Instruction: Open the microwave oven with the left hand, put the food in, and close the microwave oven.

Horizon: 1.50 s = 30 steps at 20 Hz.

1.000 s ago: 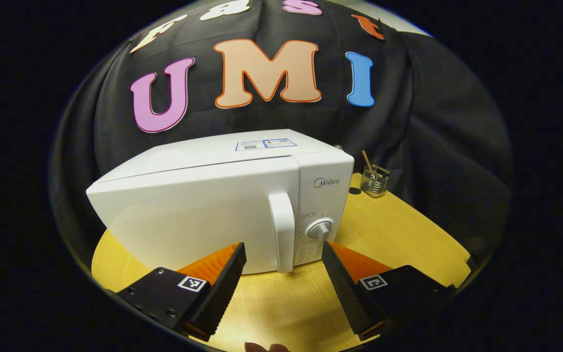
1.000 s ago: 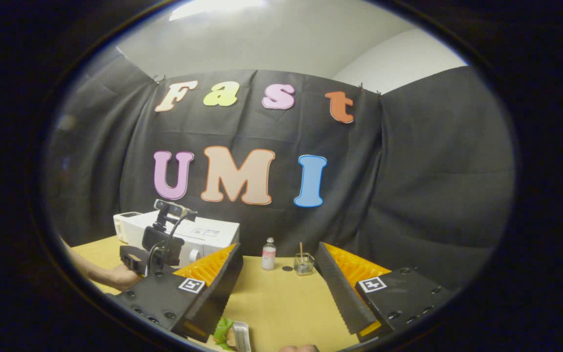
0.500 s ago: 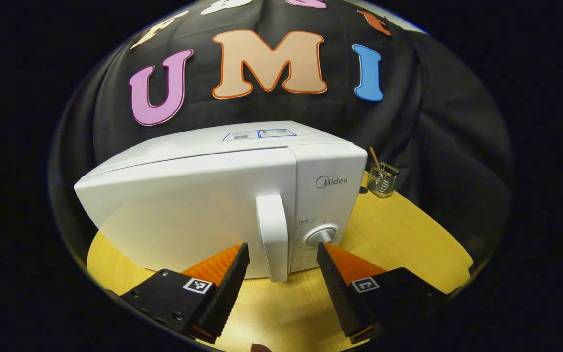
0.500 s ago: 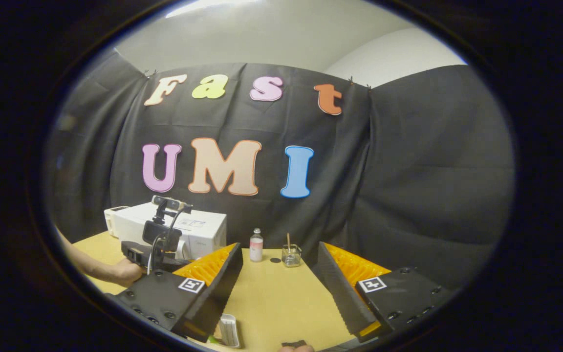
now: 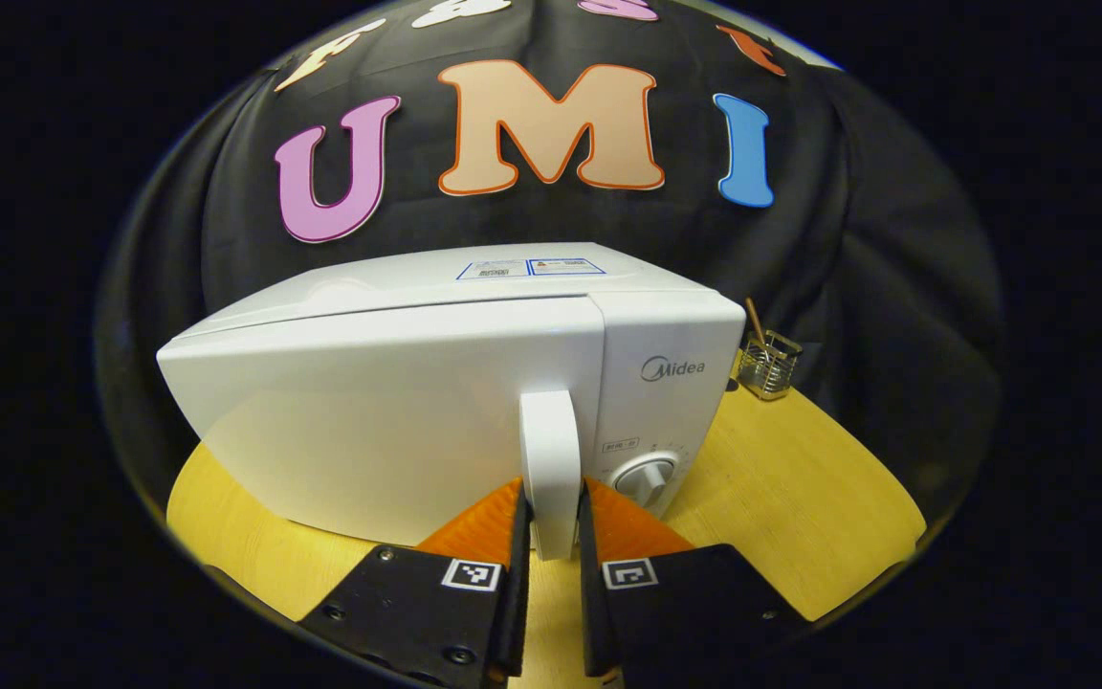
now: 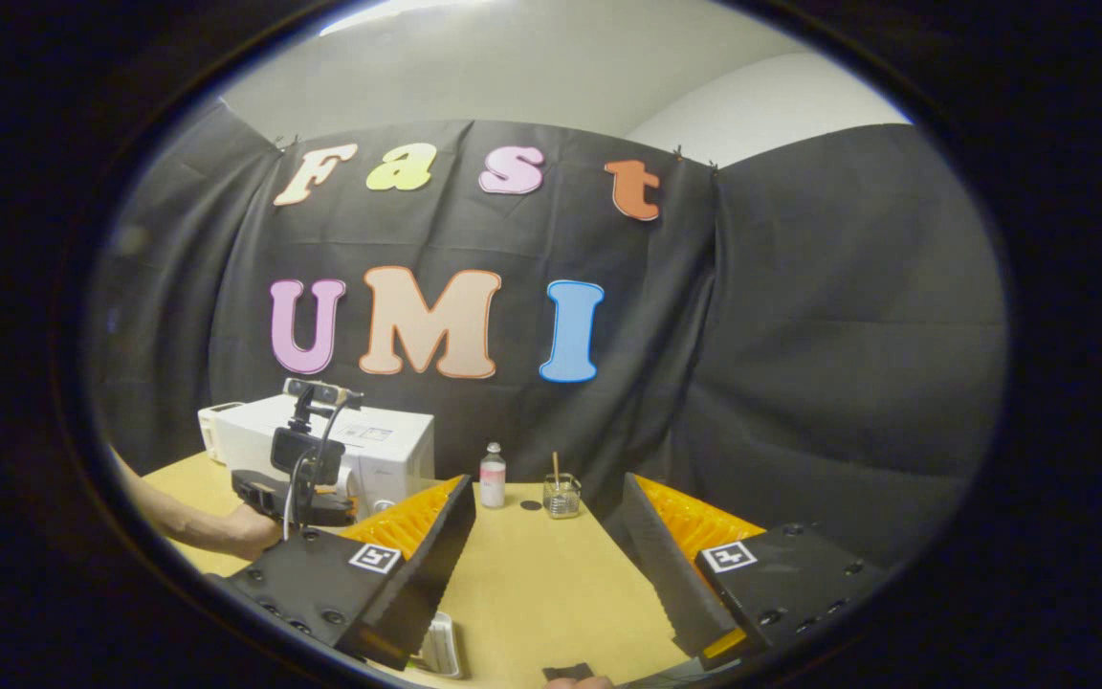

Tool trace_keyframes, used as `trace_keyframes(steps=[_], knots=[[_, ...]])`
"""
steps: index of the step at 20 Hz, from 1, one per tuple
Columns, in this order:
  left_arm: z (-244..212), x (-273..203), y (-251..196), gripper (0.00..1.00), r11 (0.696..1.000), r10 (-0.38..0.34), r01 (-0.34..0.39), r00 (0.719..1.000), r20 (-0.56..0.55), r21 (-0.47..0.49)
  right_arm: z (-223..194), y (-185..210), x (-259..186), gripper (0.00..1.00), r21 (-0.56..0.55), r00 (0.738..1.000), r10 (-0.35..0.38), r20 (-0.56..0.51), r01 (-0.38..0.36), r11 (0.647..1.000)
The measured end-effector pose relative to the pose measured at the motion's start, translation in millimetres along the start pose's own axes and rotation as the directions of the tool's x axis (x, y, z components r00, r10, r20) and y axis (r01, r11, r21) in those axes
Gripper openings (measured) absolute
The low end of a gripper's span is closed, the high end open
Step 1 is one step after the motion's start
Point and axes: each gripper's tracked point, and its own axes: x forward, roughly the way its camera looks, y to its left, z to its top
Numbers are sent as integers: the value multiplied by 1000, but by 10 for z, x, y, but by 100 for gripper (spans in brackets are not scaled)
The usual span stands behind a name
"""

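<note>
We see the left claw (image 5: 551, 522), wide apart half a second ago, now clamped on the door handle (image 5: 550, 450) of the white microwave oven (image 5: 436, 383) on the bench (image 5: 781, 478); pulling comes next. Right claw (image 6: 546, 536) stays apart, well right of the oven.

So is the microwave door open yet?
No, the microwave door sits flush with the front, while the left gripper pinches the door handle.
</note>
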Motion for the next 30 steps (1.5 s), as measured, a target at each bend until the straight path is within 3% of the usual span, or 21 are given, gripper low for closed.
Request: trace_keyframes(steps=[7, 13, 18, 23, 30], knots=[[11, 1, -3, 8, 1000, -18, 18, 1000, 16, 15, -19, -61, 10, 98, 7, 1000, -11, -4, 11, 1000], [18, -16, -8, 6, 1000, -24, 24, 1000, 10, 18, -7, -69, 19, 96, 1, 1000, -13, 3, 13, 1000], [-315, -660, 48, 6, 997, -69, 70, 998, 5, -38, 9, -58, 46, 98, -1, 1000, -20, 9, 20, 1000], [-603, -1303, 295, 6, 994, -108, 108, 994, -2, -23, -63, 218, 197, 97, 0, 999, 47, -5, -47, 999], [-991, -2066, 965, 7, 999, -19, 17, 999, -40, -37, -116, 867, 333, 97, 35, 980, 200, -23, -199, 979]])
